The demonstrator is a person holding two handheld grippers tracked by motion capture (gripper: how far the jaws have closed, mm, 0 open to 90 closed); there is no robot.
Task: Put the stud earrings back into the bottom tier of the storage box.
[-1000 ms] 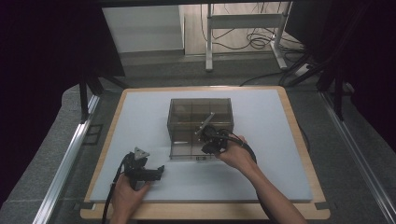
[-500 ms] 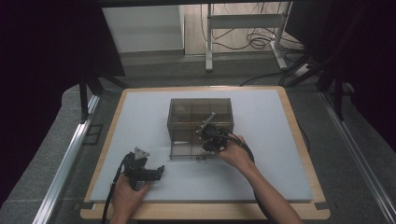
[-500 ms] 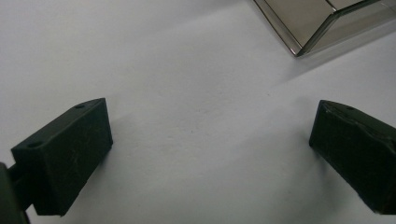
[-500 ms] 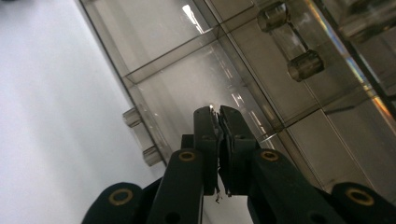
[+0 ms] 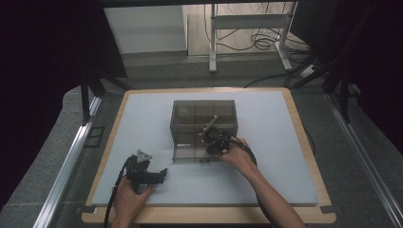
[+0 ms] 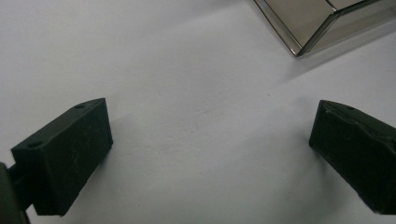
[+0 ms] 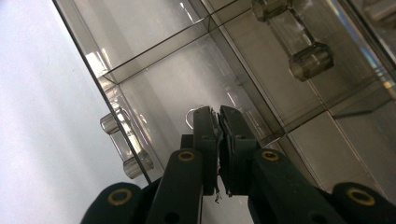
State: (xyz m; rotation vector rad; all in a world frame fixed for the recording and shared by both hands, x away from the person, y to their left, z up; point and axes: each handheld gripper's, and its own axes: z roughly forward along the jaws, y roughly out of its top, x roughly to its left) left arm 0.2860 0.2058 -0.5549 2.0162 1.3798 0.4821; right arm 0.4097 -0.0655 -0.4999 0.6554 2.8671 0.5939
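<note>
Right gripper [image 7: 217, 116] over near compartment of clear box [image 5: 204, 129], jaws pinching small wire ring [image 7: 190, 116]; not dropped yet. Left gripper [image 5: 159, 175] idle on table [image 5: 285, 156], jaws spread, empty.

Glossy clear plastic organizer box [image 5: 204, 129] on matt white mat [image 5: 280, 156].

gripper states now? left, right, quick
Left gripper: open, nothing between its jaws, over the white table mat.
Right gripper: shut on a thin wire ring, inside the smoky clear plastic compartment box.
</note>
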